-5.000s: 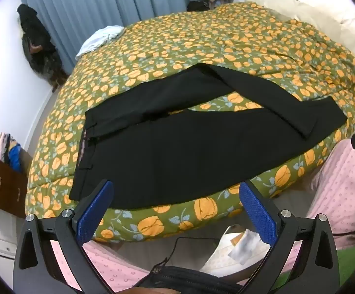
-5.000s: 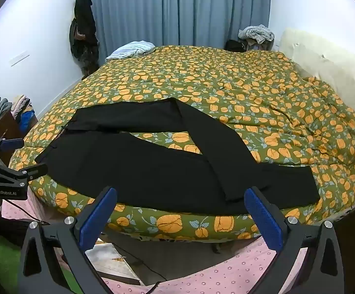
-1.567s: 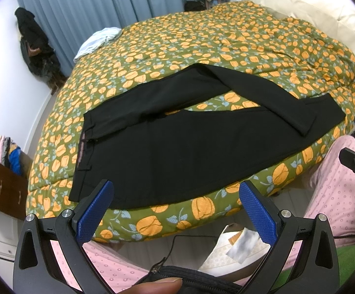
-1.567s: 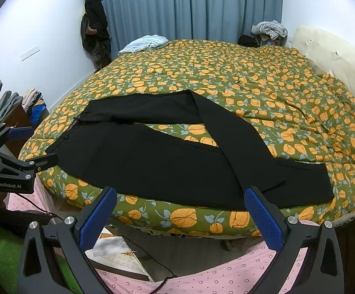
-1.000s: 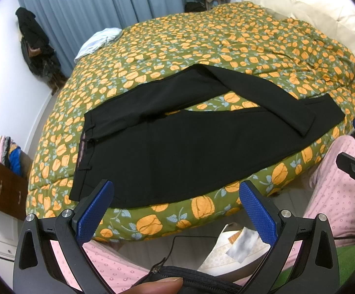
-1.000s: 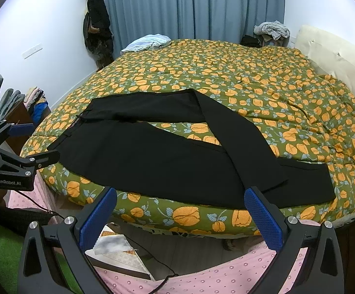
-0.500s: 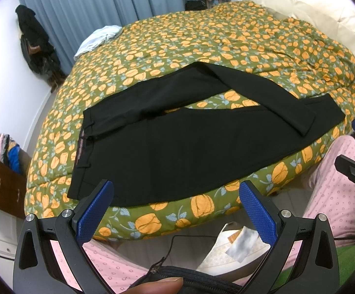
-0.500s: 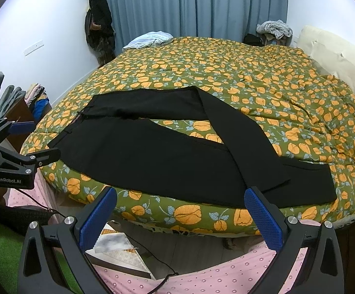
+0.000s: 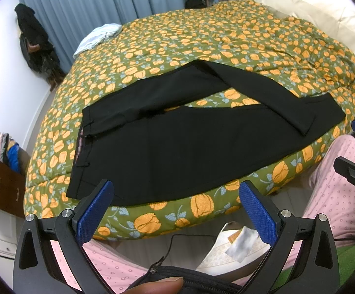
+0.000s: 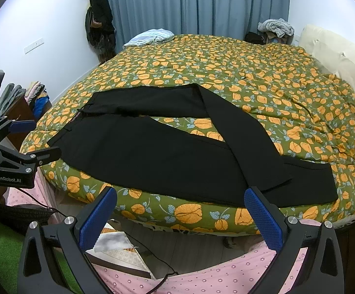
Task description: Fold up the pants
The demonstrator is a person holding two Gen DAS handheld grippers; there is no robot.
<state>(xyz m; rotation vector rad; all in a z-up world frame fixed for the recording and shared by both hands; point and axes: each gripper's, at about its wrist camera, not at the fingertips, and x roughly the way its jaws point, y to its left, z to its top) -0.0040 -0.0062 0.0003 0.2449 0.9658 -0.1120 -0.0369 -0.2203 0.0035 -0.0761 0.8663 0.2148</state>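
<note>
A: Floral bedspread (image 10: 263,78), orange on olive; black pants (image 10: 153,152) flat along the bed's near edge, far leg bent across the near one.

B: Changed since a moment ago?

A: Barely; views drifted slightly. Folding not begun, I judge.

B: Tools?

A: Left tool (image 9: 175,205) and right tool (image 10: 181,210) spread wide, empty, short of the bed.

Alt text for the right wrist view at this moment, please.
Black pants lie spread on a bed with an orange-flowered green cover, one leg folded diagonally across the other. The open right gripper hovers before the bed edge; the left gripper shows at far left.
</note>
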